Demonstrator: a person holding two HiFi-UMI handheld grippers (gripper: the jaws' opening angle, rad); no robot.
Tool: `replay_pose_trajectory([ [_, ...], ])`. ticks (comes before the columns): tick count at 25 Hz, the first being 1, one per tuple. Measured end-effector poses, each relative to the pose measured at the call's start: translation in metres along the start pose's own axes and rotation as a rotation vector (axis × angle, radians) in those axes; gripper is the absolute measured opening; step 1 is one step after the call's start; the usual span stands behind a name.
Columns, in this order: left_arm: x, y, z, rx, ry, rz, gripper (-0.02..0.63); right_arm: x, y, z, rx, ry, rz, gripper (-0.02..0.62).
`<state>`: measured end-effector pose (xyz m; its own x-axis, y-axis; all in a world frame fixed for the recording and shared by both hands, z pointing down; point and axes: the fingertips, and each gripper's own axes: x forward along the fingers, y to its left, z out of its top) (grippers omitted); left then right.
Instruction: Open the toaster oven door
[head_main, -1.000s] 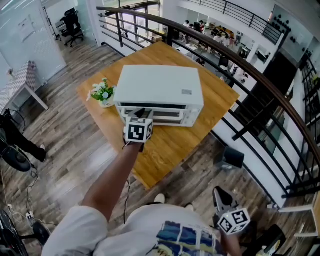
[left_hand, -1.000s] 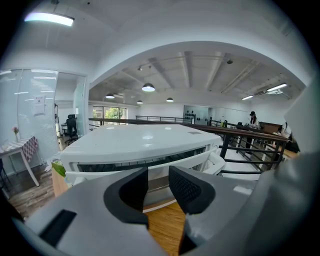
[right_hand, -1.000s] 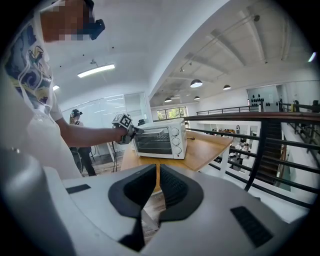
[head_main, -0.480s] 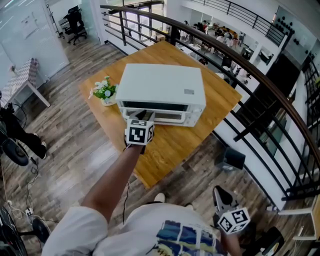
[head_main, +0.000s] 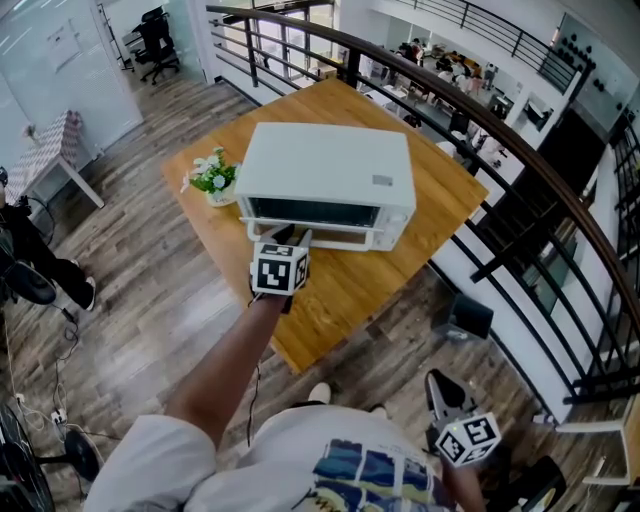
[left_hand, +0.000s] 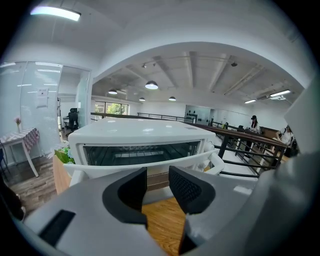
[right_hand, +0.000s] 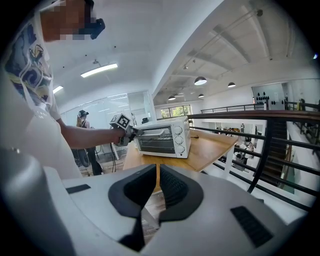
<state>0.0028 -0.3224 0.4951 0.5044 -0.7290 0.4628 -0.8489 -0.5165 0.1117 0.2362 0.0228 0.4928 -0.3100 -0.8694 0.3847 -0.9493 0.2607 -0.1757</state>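
Note:
The white toaster oven (head_main: 325, 165) stands on a wooden table (head_main: 430, 195), its glass door facing me. My left gripper (head_main: 295, 238) is at the left part of the door handle (head_main: 345, 233). In the left gripper view the handle (left_hand: 100, 169) runs crosswise just past the fingertips, and the left gripper (left_hand: 157, 181) is open by a narrow gap, with the oven (left_hand: 145, 131) right behind. I cannot tell whether the door is ajar. My right gripper (head_main: 441, 386) hangs low by my right side, far from the oven (right_hand: 162, 136). The right gripper (right_hand: 158, 176) is shut on nothing.
A small pot of white flowers (head_main: 213, 178) sits at the oven's left end. A dark metal railing (head_main: 520, 150) runs behind and to the right of the table, with a drop to a lower floor beyond. The table's front edge (head_main: 300, 362) is near my legs.
The left gripper has drawn slightly back toward me while staying at the handle. The right gripper has not moved.

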Motion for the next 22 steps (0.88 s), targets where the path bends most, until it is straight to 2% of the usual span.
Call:
replay_pose_trajectory([
  [22, -0.019, -0.007, -0.03, -0.025, -0.011, 0.016, 0.135, 0.005, 0.004, -0.003, -0.019, 0.028, 0.026, 0.023],
])
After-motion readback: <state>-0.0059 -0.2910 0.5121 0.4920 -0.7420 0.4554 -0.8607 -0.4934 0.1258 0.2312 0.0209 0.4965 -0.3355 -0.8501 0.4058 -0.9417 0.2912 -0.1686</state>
